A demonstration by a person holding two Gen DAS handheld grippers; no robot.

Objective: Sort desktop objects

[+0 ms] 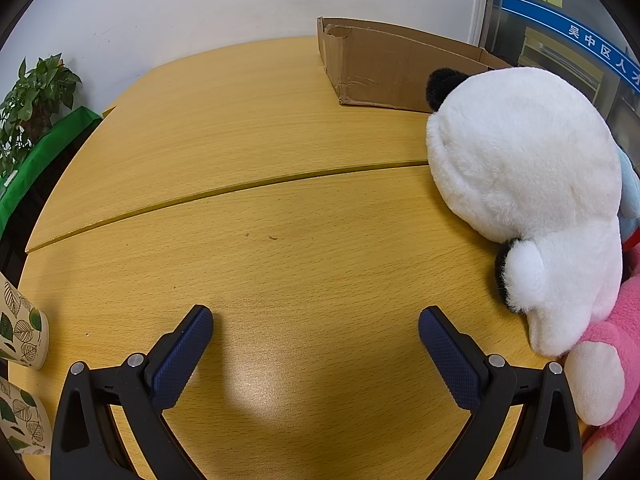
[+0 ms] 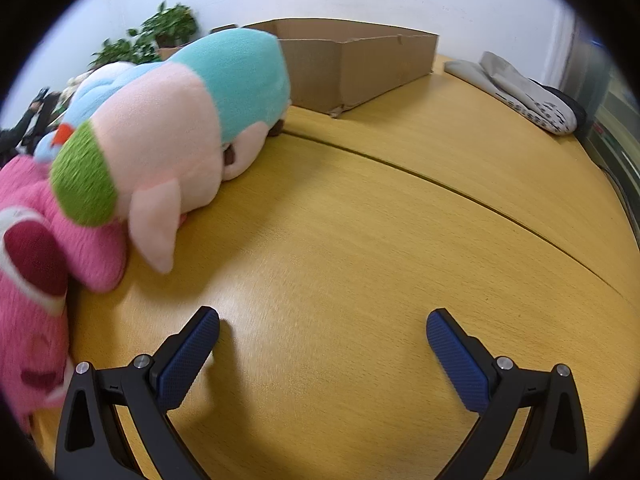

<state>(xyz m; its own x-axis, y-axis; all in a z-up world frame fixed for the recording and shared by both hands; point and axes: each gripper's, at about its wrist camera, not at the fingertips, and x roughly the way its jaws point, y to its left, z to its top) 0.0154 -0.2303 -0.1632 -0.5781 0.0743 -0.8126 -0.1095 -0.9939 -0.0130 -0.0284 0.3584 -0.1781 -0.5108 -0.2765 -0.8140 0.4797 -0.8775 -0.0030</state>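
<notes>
My left gripper [image 1: 316,320] is open and empty above the wooden table [image 1: 240,152]. To its right lies a white panda plush [image 1: 524,184], with a pink plush [image 1: 612,352] against it at the lower right. An open cardboard box [image 1: 384,72] stands at the back right. My right gripper [image 2: 323,322] is open and empty over the table [image 2: 400,220]. To its left lie a pink, teal and green plush [image 2: 180,128] and the pink plush [image 2: 36,264]. The box [image 2: 348,64] stands behind them.
Two leaf-patterned paper cups [image 1: 20,332] stand at the left edge in the left wrist view, with a potted plant [image 1: 32,96] and a green bag [image 1: 44,156] beyond. Grey spotted socks [image 2: 524,92] lie at the back right in the right wrist view.
</notes>
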